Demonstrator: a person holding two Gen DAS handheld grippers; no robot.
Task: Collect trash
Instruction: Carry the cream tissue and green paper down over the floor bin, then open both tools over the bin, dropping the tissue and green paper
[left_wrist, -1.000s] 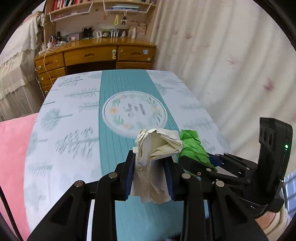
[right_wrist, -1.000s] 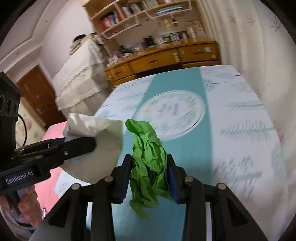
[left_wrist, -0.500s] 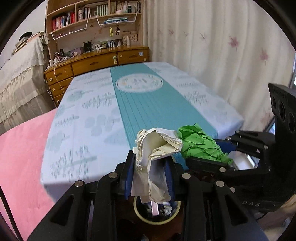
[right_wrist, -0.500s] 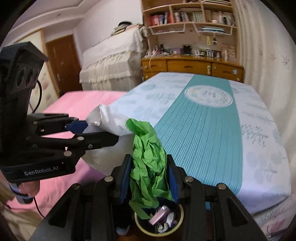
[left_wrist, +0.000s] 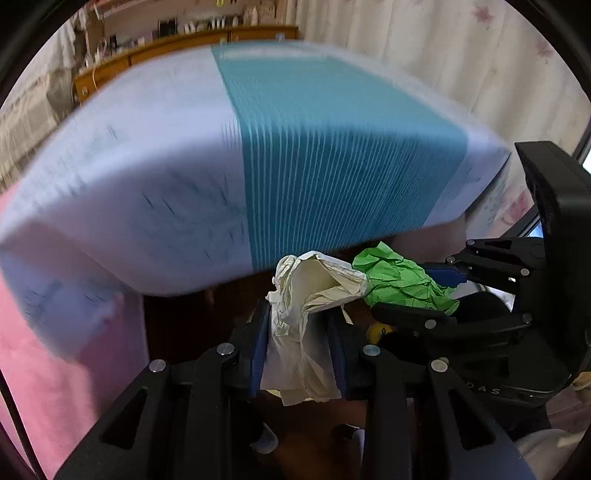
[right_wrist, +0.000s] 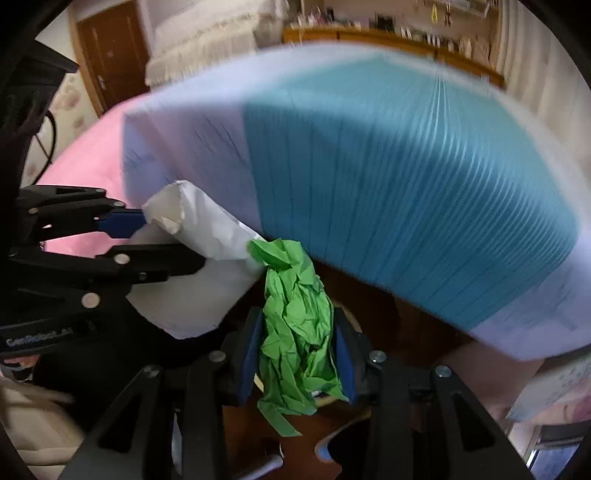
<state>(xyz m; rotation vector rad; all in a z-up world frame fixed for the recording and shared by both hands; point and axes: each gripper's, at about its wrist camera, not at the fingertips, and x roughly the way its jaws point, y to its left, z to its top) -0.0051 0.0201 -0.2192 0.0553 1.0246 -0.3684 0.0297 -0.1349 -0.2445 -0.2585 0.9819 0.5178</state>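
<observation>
My left gripper (left_wrist: 299, 325) is shut on a crumpled white paper (left_wrist: 310, 310). My right gripper (right_wrist: 297, 332) is shut on a crumpled green paper (right_wrist: 295, 332). The two grippers are side by side and both papers touch at their tips. The right gripper with the green paper (left_wrist: 399, 280) also shows in the left wrist view; the left gripper with the white paper (right_wrist: 199, 266) shows in the right wrist view. Both are held below the table's front edge, over a dark floor. A bin rim (right_wrist: 354, 321) shows partly behind the green paper.
The table with a white and teal cloth (left_wrist: 295, 147) hangs over the scene, blurred. A pink bed cover (left_wrist: 55, 369) lies to the left. A curtain (left_wrist: 480, 55) is at the right. A wooden dresser (right_wrist: 388, 37) stands far behind.
Both grippers have moved back off the table and dropped below its front edge, still holding their papers. The view now tilts down toward the floor.
</observation>
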